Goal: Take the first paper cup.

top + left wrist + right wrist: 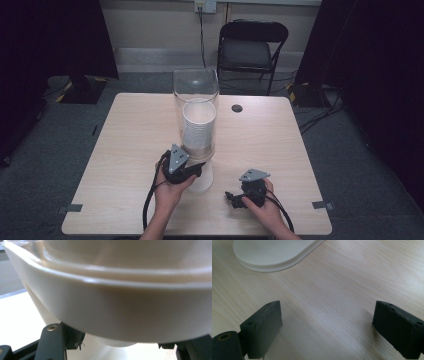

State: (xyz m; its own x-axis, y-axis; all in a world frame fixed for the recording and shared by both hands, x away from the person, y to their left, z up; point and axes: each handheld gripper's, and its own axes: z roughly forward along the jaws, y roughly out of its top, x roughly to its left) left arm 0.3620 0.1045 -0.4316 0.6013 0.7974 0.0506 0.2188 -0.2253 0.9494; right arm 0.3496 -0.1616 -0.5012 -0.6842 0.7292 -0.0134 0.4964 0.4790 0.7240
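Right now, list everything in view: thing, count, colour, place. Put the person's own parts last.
Cup dispenser: one, clear tube on a white base, upright at the table's middle.
Stack of cups: one stack, white, inside the dispenser tube.
Bottom cup: one, white, poking out under the dispenser, between the left gripper's jaws.
Table: one, light wood, centre of the room.
Grommet: one, black, on the table's far side, right of the dispenser.
Folding chair: one, black, beyond the table by the wall.
Wall socket: one, white, on the wall with a black cable hanging down.
Left gripper: one, black, shut on the bottom cup.
Right gripper: one, black, open, low over the table's near right.
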